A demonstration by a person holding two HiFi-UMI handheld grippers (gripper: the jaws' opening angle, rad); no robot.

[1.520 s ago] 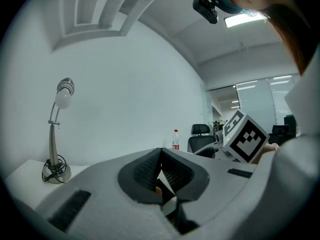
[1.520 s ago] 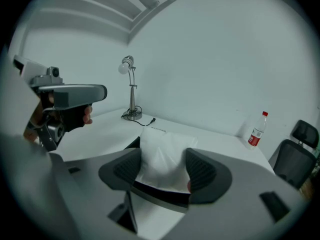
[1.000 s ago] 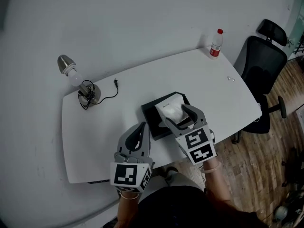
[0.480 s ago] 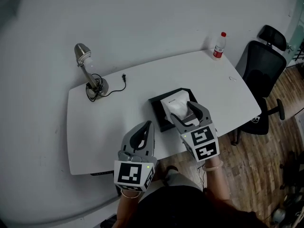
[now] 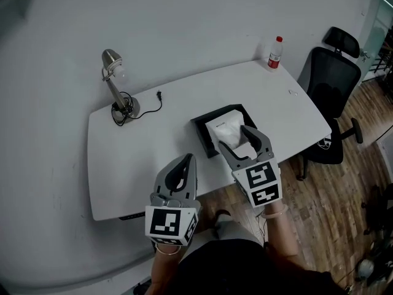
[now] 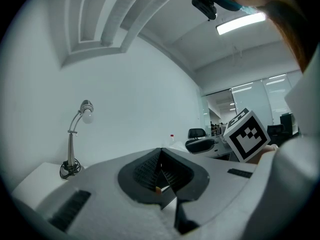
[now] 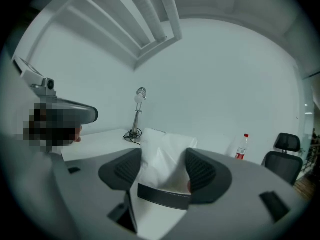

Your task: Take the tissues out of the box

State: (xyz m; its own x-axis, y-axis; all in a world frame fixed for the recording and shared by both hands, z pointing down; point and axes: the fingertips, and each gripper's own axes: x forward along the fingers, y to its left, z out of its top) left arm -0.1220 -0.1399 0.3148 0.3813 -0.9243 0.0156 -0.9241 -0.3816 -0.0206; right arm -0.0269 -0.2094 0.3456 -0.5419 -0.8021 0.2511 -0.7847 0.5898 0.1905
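Note:
A white plastic-wrapped tissue pack (image 5: pixel 222 125) stands in a black open box (image 5: pixel 199 131) in the middle of the white table. My right gripper (image 5: pixel 233 137) reaches over the box's near rim (image 7: pixel 162 196). Its ribbed pads lie against both sides of the tissue pack (image 7: pixel 167 149), so the right gripper (image 7: pixel 164 169) is shut on the pack. The pack's bottom is hidden behind the rim. My left gripper (image 5: pixel 184 160) hovers over the table's near edge, left of the box. Its jaws meet at the tips with nothing between them, as the left gripper (image 6: pixel 160 154) view shows.
A silver desk lamp (image 5: pixel 116 85) with a coiled black cord stands at the table's (image 5: pixel 153 146) back left. A red-capped bottle (image 5: pixel 274 53) is at the far right corner. A black office chair (image 5: pixel 331 85) stands on the wood floor to the right.
The head view has shifted and drawn back a little from the table. Both grippers have drifted slightly. The right jaws stay around the tissue pack and the left jaws stay together.

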